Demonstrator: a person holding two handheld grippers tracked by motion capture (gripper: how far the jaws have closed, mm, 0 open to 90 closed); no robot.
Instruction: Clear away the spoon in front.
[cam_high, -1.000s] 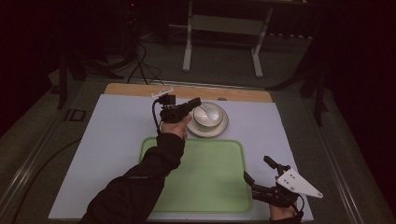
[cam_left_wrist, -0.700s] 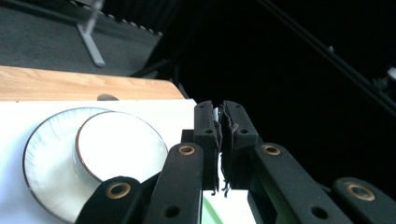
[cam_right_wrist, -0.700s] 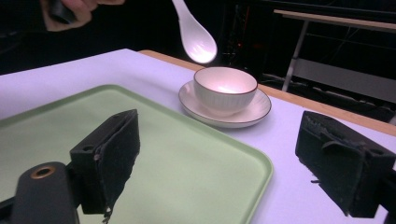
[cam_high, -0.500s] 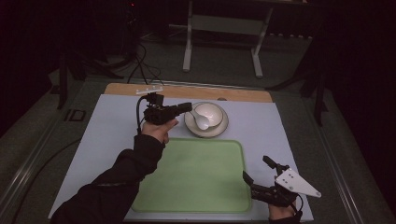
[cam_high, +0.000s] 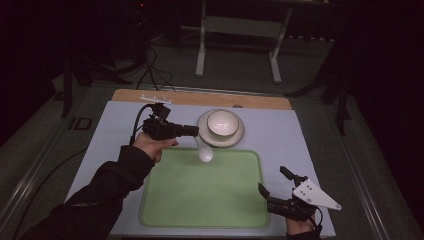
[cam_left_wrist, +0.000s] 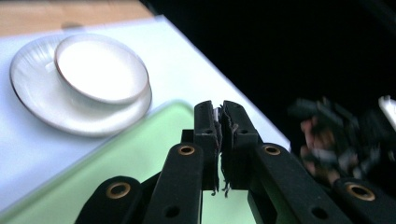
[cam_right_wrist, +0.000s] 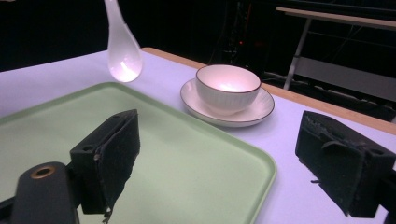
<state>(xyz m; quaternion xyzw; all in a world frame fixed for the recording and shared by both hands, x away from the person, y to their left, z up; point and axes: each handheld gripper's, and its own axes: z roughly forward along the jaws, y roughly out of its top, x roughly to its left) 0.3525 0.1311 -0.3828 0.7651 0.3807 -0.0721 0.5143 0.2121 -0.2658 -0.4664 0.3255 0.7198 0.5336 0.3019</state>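
My left gripper (cam_high: 195, 131) is shut on the handle of a white ceramic spoon (cam_high: 204, 151), which hangs bowl-down over the far edge of the green tray (cam_high: 200, 200). In the left gripper view the jaws (cam_left_wrist: 219, 112) are pressed together with a thin white sliver between them. A white bowl (cam_high: 222, 123) sits on its saucer (cam_high: 220, 141) just right of that gripper. My right gripper (cam_high: 271, 179) stands open at the tray's near right corner, with nothing between its pads (cam_right_wrist: 112, 154). From there I see the spoon (cam_right_wrist: 122, 51), the bowl (cam_right_wrist: 228, 86) and the tray (cam_right_wrist: 187, 163).
A pale mat (cam_high: 300, 145) covers the table, with a wooden strip (cam_high: 200, 97) along its far edge. Beyond it stand the legs of a metal frame (cam_high: 202, 45) and floor cables (cam_high: 150, 65). The bowl (cam_left_wrist: 100, 67) and saucer (cam_left_wrist: 42, 102) lie close ahead of the left gripper.
My left gripper has drawn back from over the bowl, leftward and toward the person, lifting the spoon out so that it now hangs over the tray's far edge. The right gripper has stayed put.
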